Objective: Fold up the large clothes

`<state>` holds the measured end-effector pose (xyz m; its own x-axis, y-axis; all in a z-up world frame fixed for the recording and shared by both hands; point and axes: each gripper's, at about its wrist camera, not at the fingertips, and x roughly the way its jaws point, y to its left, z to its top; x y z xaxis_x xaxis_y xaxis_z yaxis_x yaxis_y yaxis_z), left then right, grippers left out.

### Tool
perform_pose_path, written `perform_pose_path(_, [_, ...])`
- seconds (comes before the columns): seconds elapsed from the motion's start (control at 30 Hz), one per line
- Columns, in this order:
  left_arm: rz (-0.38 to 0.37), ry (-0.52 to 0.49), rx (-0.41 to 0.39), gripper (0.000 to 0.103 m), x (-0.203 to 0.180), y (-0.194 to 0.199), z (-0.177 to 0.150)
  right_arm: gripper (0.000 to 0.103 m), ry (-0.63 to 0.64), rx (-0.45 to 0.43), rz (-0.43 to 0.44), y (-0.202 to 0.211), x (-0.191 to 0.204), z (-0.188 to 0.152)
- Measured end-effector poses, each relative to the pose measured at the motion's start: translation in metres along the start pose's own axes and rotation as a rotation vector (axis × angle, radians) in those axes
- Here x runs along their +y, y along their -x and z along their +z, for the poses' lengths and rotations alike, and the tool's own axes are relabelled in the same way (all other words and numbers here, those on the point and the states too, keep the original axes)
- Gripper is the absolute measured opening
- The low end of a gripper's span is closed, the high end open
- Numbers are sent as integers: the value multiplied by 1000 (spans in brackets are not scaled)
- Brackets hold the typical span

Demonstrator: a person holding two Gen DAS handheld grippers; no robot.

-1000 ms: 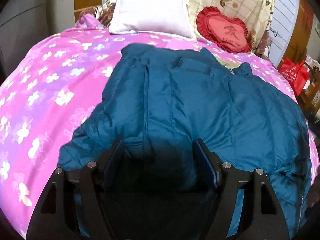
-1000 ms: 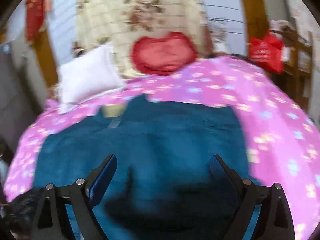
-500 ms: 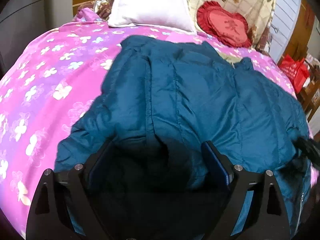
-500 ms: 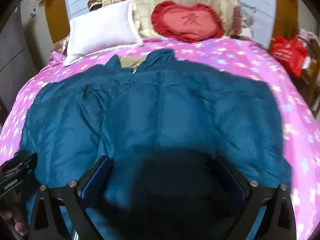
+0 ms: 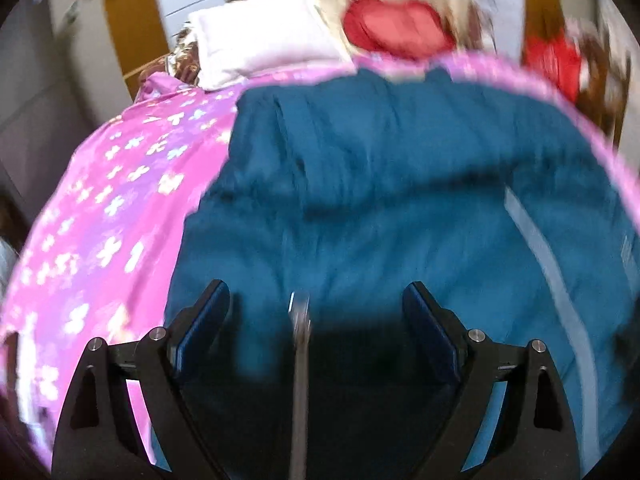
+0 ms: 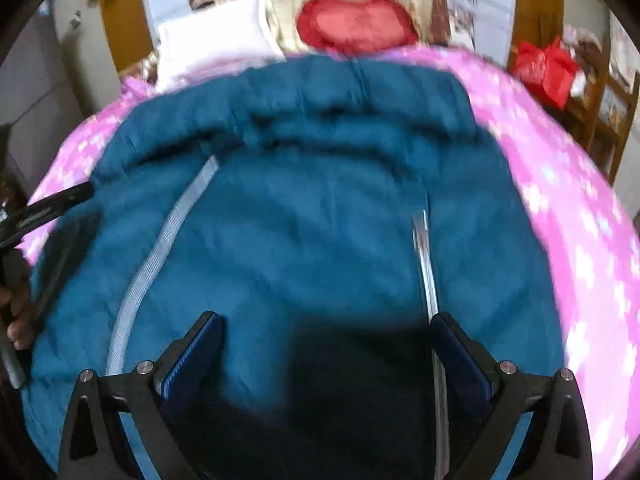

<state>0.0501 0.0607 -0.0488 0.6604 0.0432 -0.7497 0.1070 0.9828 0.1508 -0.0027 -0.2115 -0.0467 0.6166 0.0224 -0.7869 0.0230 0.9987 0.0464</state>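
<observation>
No writing legible in either current view; the red heart-shaped cushion at top centre of the right wrist frame is too blurred to read, and a small pale tag at the right edge of the left wrist frame shows no readable marks.

The teal quilted padded jacket lies spread on the pink floral bedspread, filling the centre and lower part of both frames; a pale grey ribbed band curves down its left half in the right wrist view; a silvery zip line runs down toward the lower right.

My left gripper has its jaws standing wide, nothing clamped; a thin metallic strip lies between them, untouched by either pad; the jaws have just been opening. My right gripper is spread to its widest, holding nothing, also just opened further; its right-hand pad sits just beside the zip.

Against the earlier frames: both views are now closer over the jacket and more blurred; the grey band and zip were not exposed before, so the jacket's lie has changed; white rectangular pillow still at upper left; red plastic bag upper right.
</observation>
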Motion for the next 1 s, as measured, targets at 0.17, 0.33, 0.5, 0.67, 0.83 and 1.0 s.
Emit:
perform_pose_path(0.17, [-16, 64, 45, 95, 12, -1, -20, 103, 15, 4, -22, 0, 3, -1])
perform_pose_path(0.33, [-20, 124, 86, 102, 17, -11, -20, 103, 17, 7, -27, 0, 4, -4])
perform_pose_path(0.5, [-23, 124, 95, 103, 16, -12, -19, 103, 25, 10, -41, -1, 6, -3])
perform_pose_path(0.67, [-27, 127, 95, 103, 18, -11, -19, 103, 28, 9, -47, -2, 7, -4])
perform_pose_path(0.83, [-46, 140, 97, 103, 20, -12, -20, 103, 34, 12, -55, -3, 8, -4])
perform_pose_path(1.0, [-49, 149, 95, 103, 20, -11, -21, 103, 48, 11, -78, -3, 12, -4])
